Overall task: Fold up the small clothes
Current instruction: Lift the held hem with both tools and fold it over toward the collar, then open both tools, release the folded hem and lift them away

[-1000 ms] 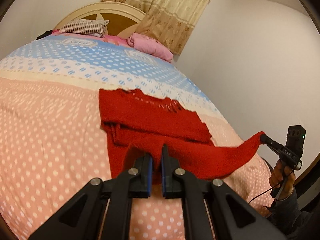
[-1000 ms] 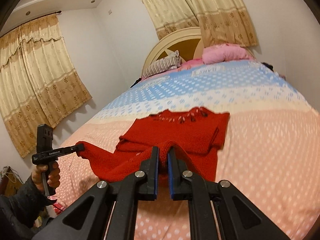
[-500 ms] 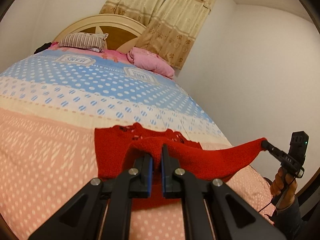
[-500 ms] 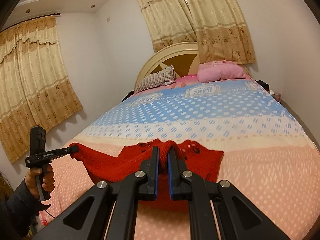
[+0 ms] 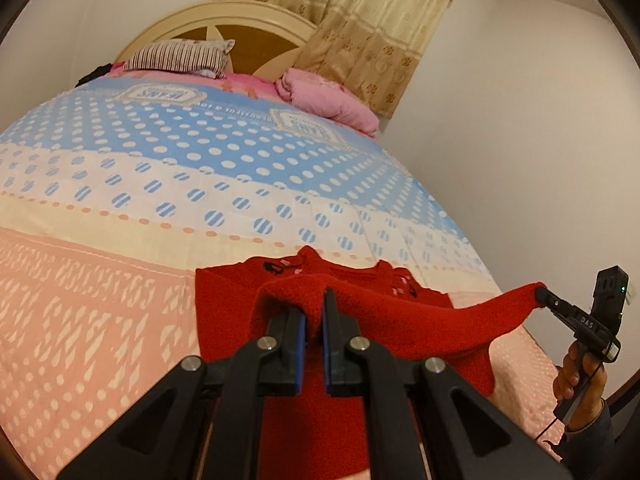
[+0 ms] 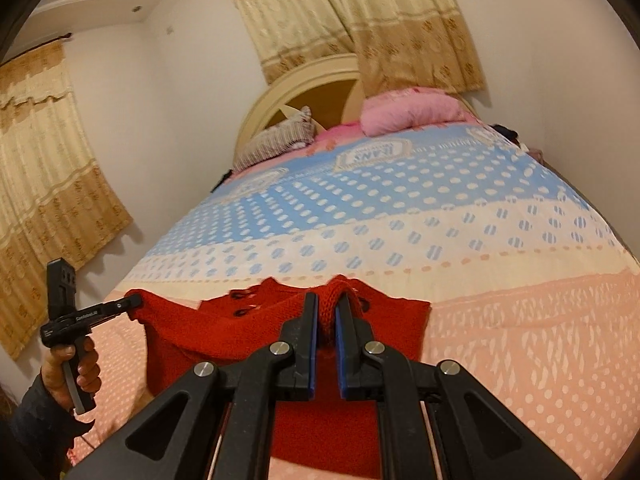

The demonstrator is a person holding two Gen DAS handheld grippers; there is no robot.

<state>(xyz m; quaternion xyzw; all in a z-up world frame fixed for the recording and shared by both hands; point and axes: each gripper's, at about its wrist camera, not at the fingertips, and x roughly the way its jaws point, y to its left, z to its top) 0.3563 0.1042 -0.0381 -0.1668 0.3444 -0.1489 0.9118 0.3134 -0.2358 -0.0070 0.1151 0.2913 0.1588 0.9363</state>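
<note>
Both grippers — left, right — pinch the red sweater, its near hem hidden behind them.

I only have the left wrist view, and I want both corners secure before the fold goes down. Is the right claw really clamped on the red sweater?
Observer: Yes. The right wrist view shows the right claw shut, with a bunch of the red sweater between its blue pads.
Operator: How does my own left claw look from outside?
Observer: The left claw pinches the sweater's other corner, and the lifted edge sags between the two claws.
Operator: What's off to my left?
Observer: A second curtain hangs there.
</note>
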